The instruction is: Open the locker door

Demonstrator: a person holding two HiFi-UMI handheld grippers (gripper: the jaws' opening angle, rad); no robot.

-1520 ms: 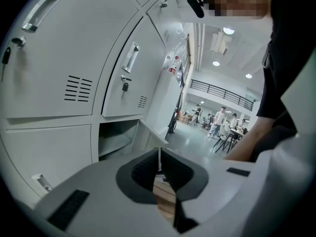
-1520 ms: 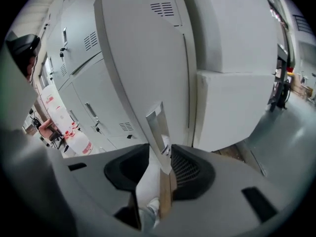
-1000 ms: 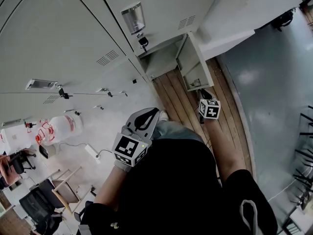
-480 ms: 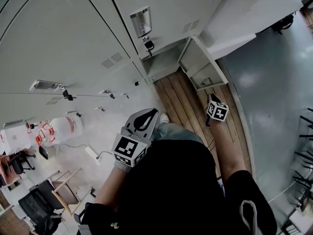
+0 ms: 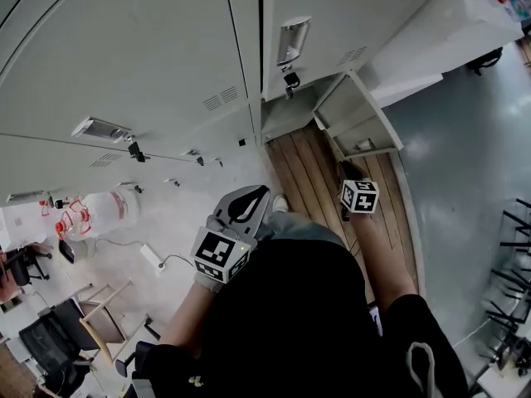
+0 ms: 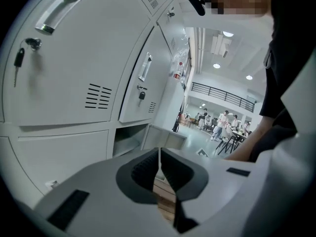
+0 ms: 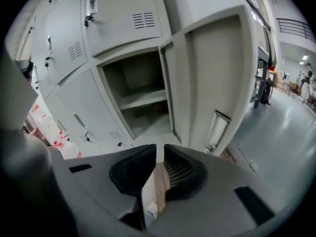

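Observation:
The grey locker door (image 5: 355,116) of a low compartment (image 5: 286,114) stands swung open over the wooden floor strip. In the right gripper view the open door (image 7: 217,73) shows its inner face, with its handle (image 7: 217,131) low on it, beside the hollow compartment (image 7: 138,93) and its shelf. My right gripper (image 5: 347,171) hangs just short of the door's lower edge and is apart from it. Its jaws (image 7: 160,152) have just been closing; a narrow gap remains, with nothing between them. My left gripper (image 5: 249,196) is held near my body, jaws (image 6: 159,154) shut and empty.
Closed lockers with metal handles (image 5: 292,40) and keys fill the wall. A large water bottle (image 5: 99,210), a white cable (image 5: 153,255) and chairs (image 5: 108,313) lie at the left. A grey floor (image 5: 465,181) spreads at the right. People sit far off (image 6: 222,122).
The door has swung wider open. My right gripper has come off the door's edge and drawn back a little. The head view has shifted, so the lockers sit further right. The left gripper looks unchanged.

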